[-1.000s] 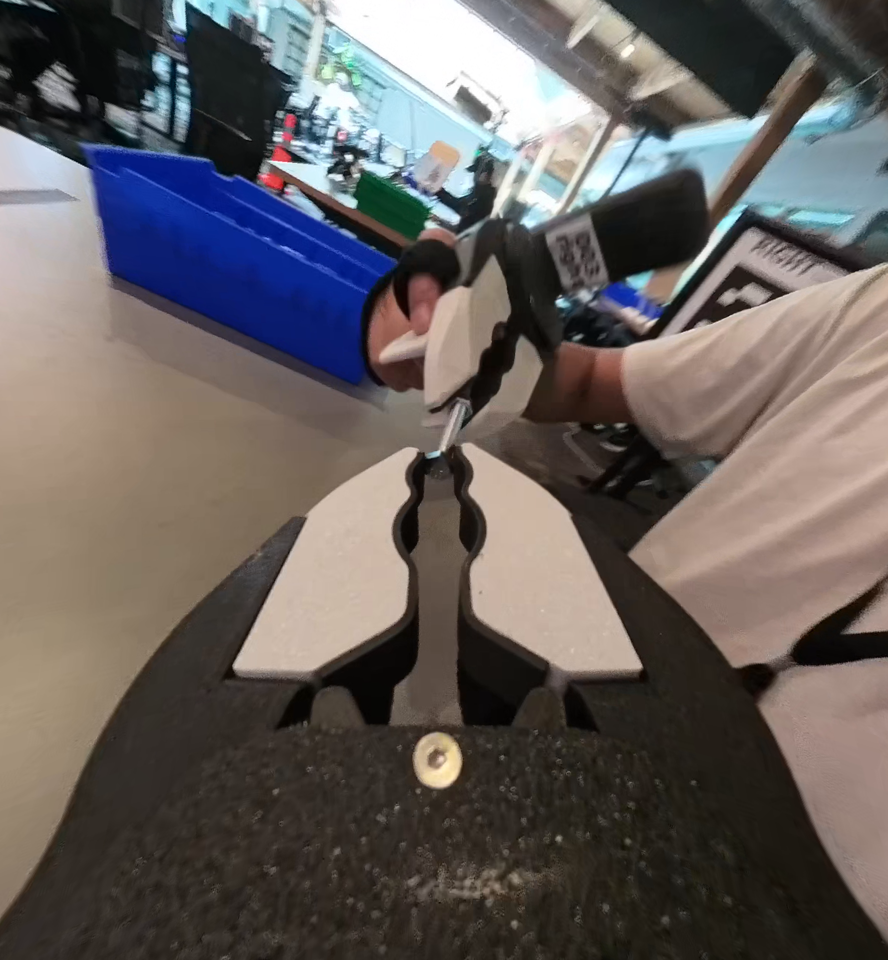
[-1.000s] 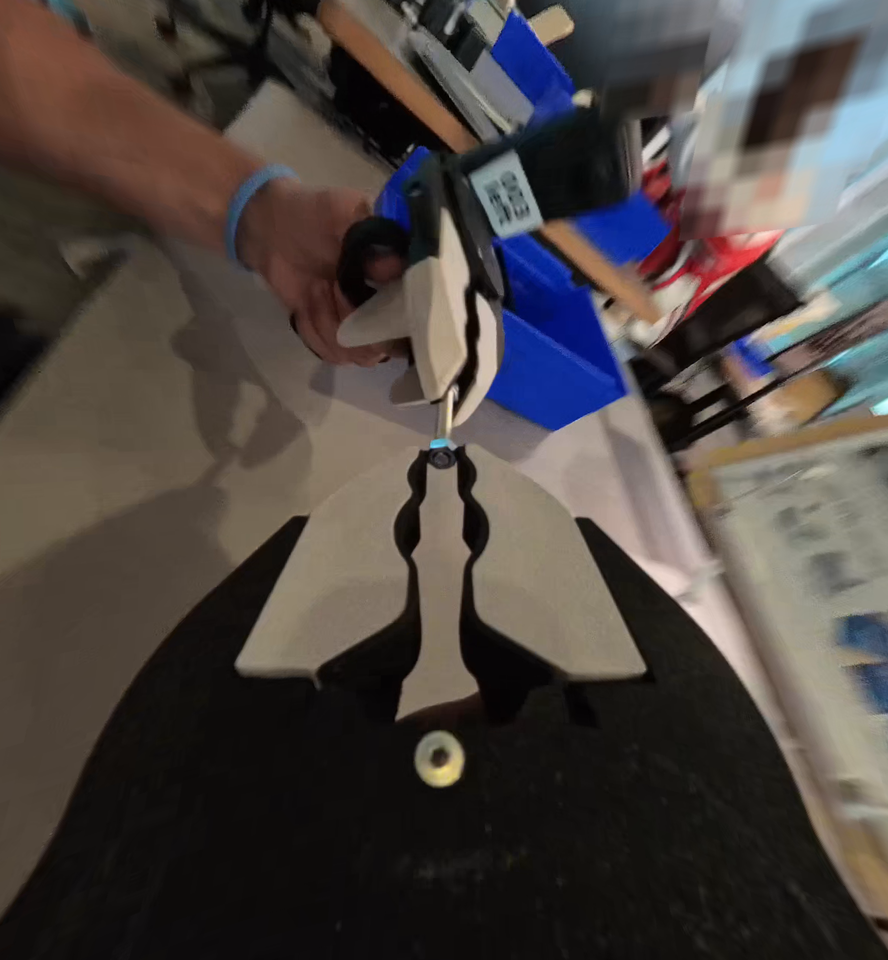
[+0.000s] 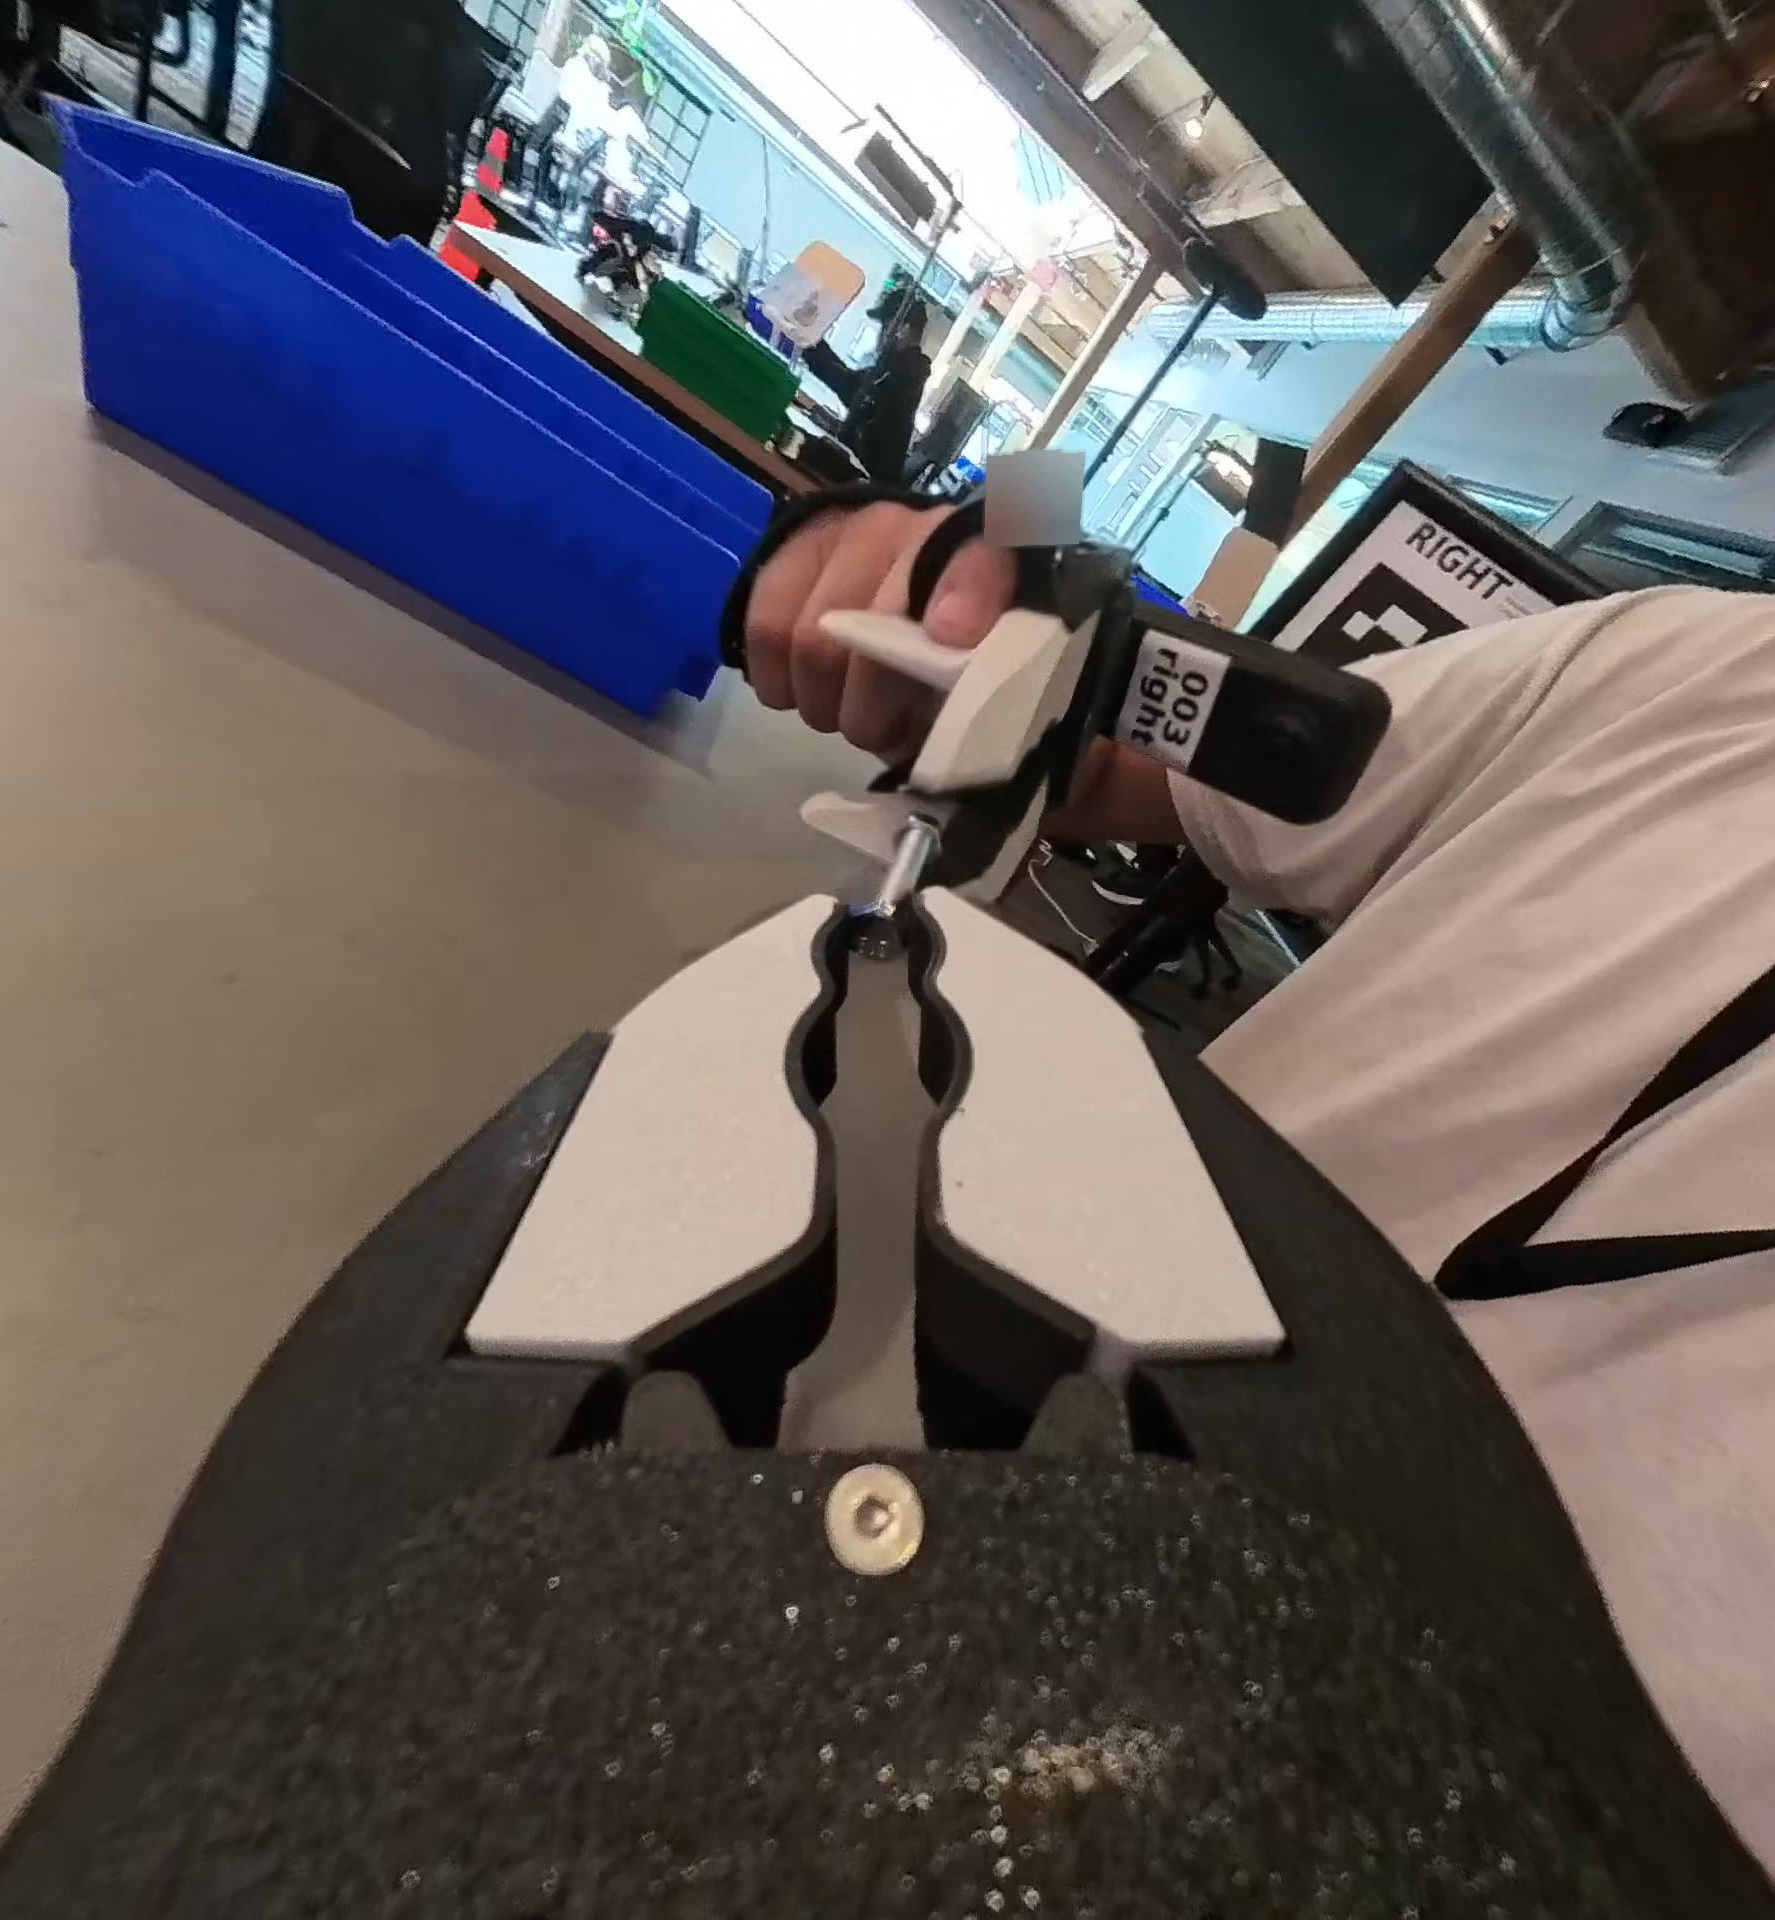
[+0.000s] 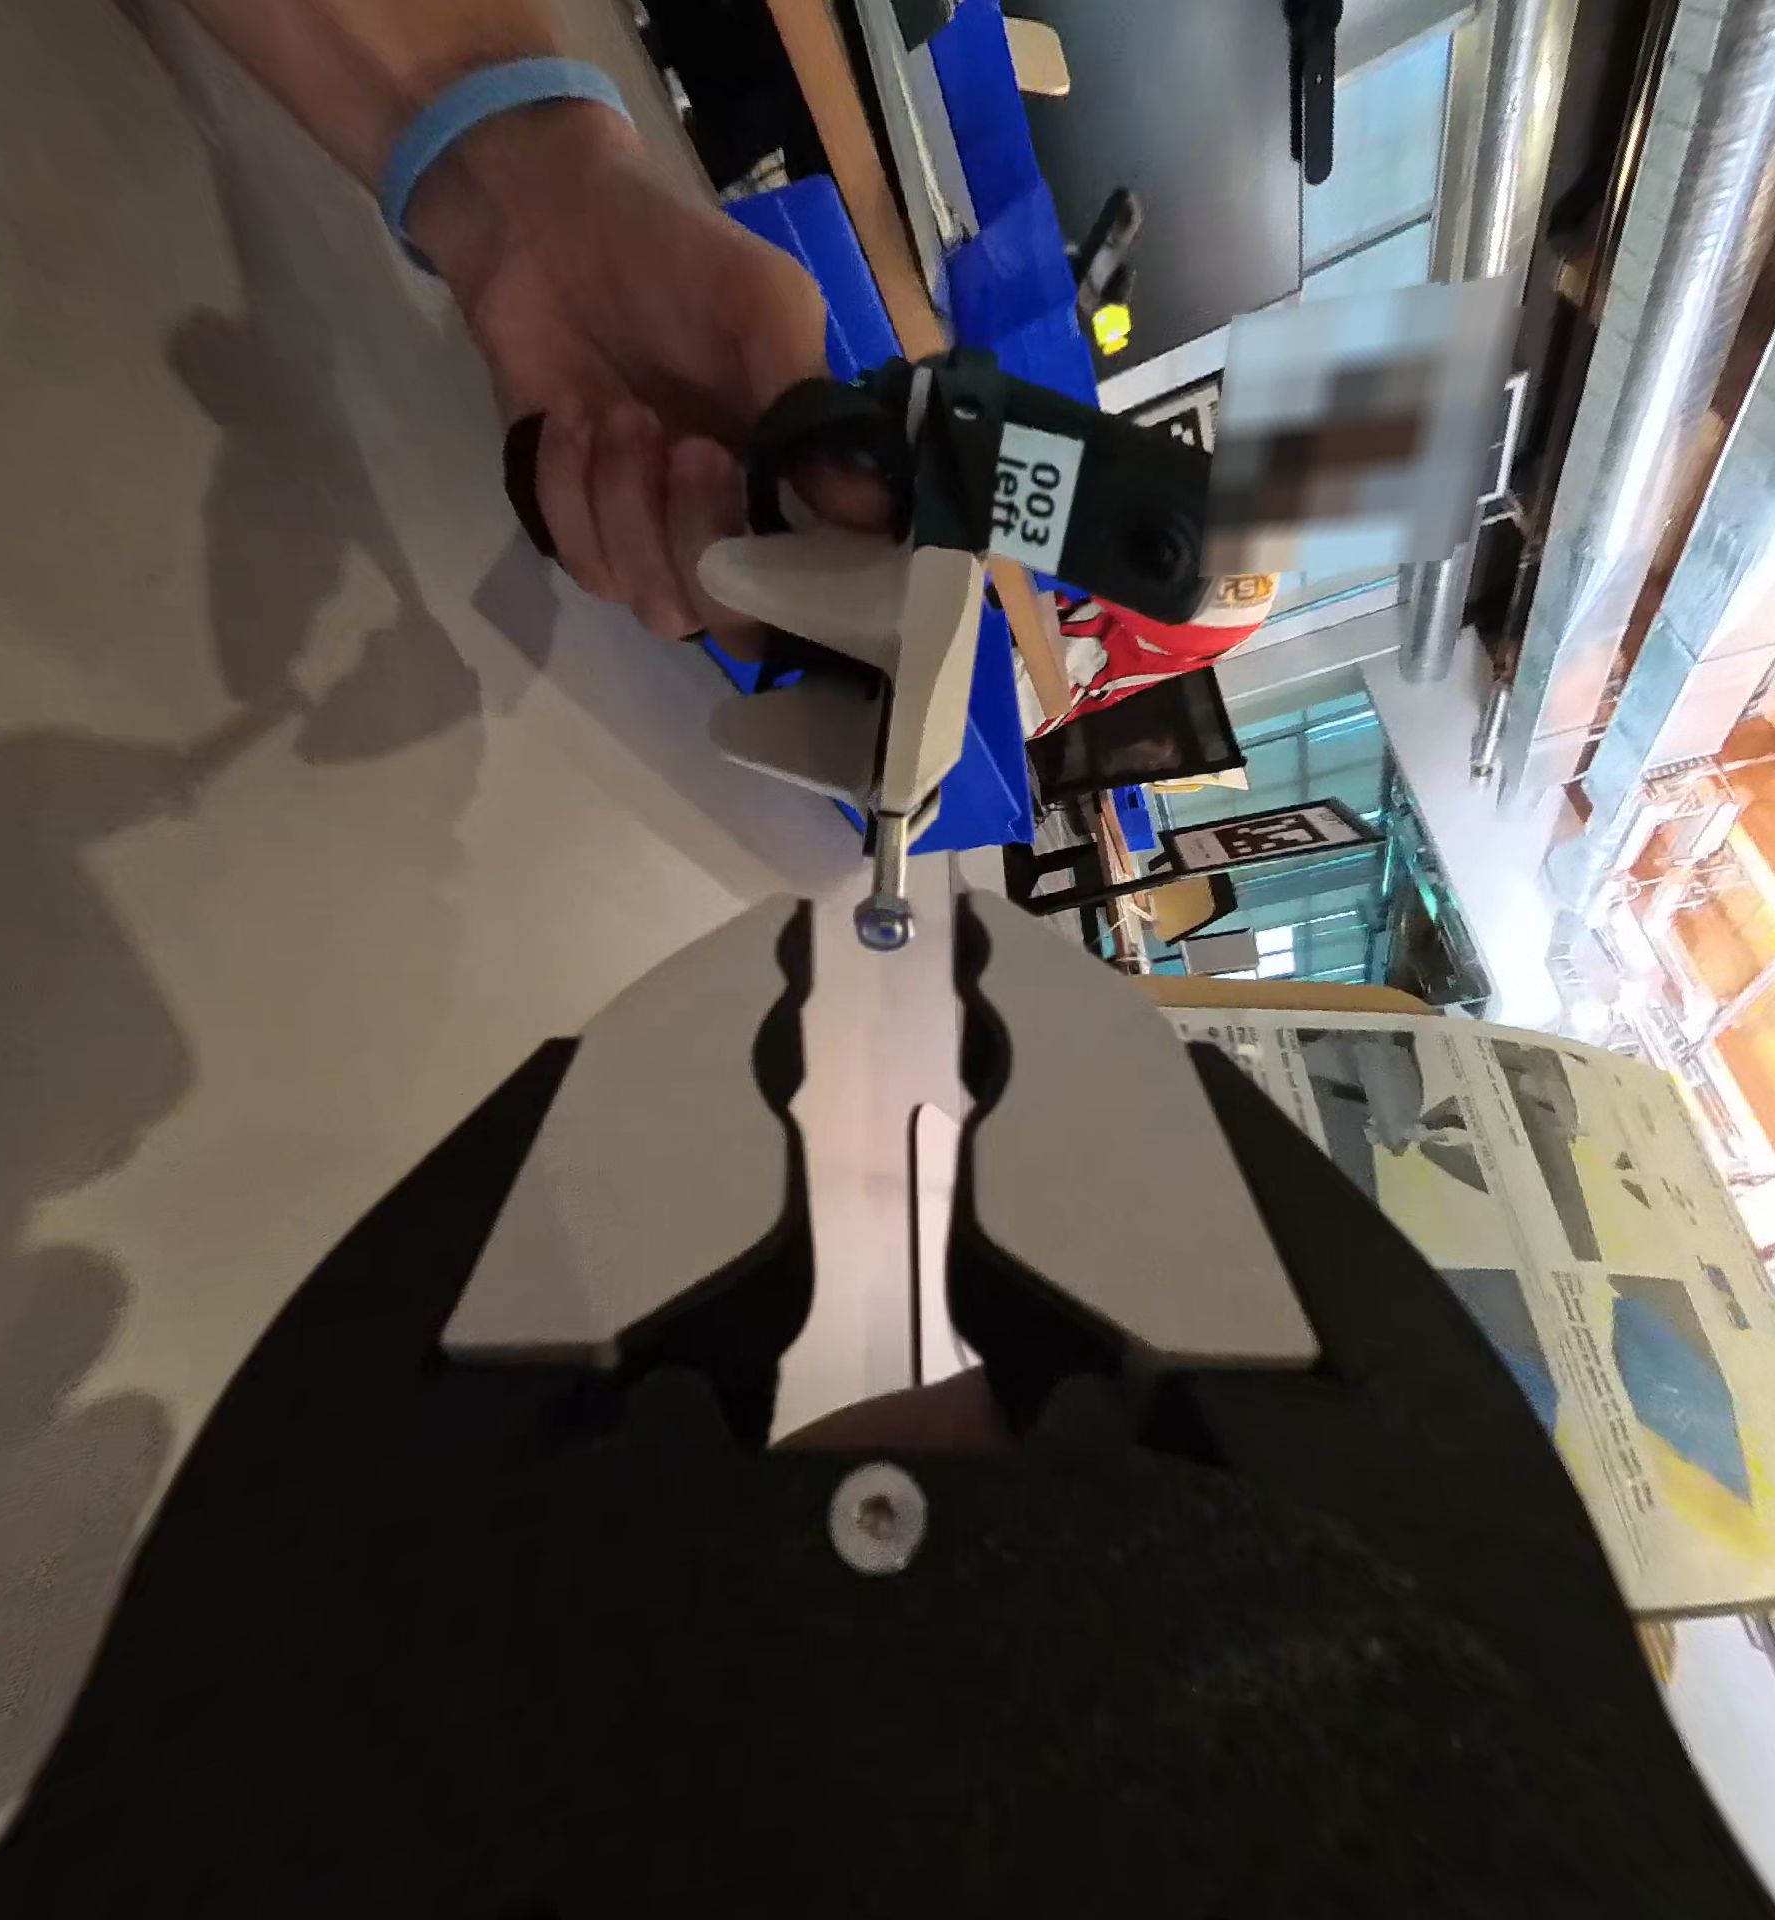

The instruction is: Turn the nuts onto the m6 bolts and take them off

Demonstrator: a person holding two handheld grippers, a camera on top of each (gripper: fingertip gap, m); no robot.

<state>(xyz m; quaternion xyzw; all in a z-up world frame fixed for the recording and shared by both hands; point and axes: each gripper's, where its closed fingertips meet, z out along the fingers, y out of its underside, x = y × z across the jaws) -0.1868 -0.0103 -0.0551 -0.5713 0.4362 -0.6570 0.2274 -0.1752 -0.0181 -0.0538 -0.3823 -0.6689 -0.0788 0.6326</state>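
Steel bolt [image 3: 902, 873] head clamped in left tool [image 3: 878, 940], shank pointing at right tool [image 3: 924, 831], whose pads stand spread around the far end. Blue bin [image 3: 395, 457] sits behind on the tabletop [image 3: 239, 935].

Right wrist view: right tool [image 4: 883, 925] released, nut [image 4: 883, 928] on the bolt [image 4: 891, 862] tip between its pads, gap both sides. Left tool [image 4: 898, 810] grips the other end, above the tabletop [image 4: 239, 831].

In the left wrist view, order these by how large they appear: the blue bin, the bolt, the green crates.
1. blue bin
2. green crates, though they stand farther from the camera
3. bolt, smallest, despite being nearest
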